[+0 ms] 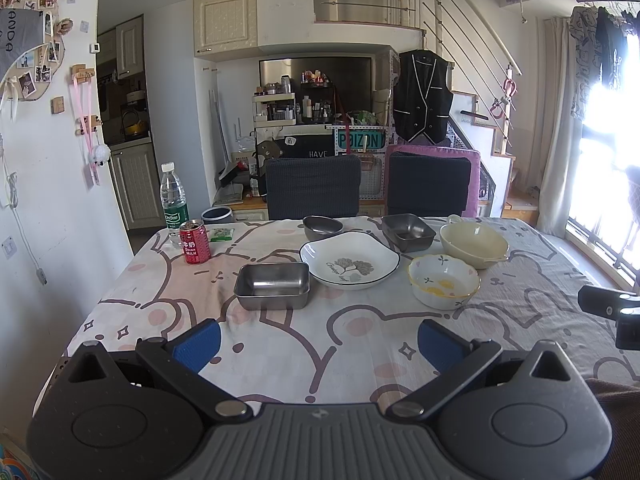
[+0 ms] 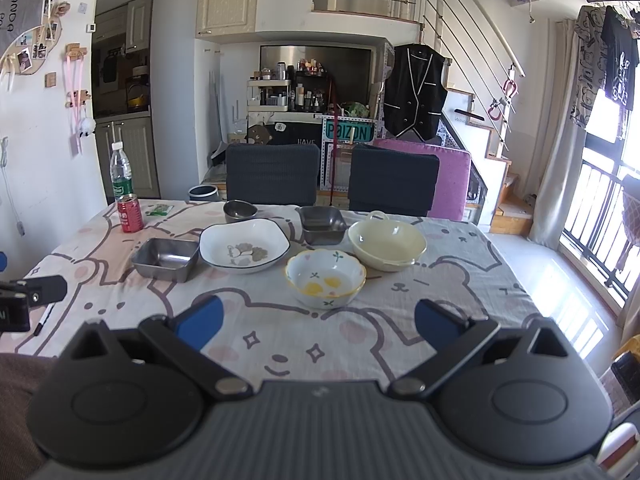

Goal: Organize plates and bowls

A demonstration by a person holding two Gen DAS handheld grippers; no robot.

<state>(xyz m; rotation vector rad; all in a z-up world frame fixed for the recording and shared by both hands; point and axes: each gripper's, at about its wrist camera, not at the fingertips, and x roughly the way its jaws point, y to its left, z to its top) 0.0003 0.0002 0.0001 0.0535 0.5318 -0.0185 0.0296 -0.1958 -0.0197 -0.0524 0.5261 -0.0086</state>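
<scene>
On the cartoon tablecloth stand a white leaf-print plate, a small flowered bowl, a cream bowl, a near steel square dish, a far steel square dish and a round steel bowl. My left gripper hovers open over the near table edge, short of the dishes. My right gripper is open too, just in front of the flowered bowl. Neither holds anything.
A red drink can, a water bottle and a green packet stand at the far left. Two dark chairs are behind the table. A pen lies near the left edge.
</scene>
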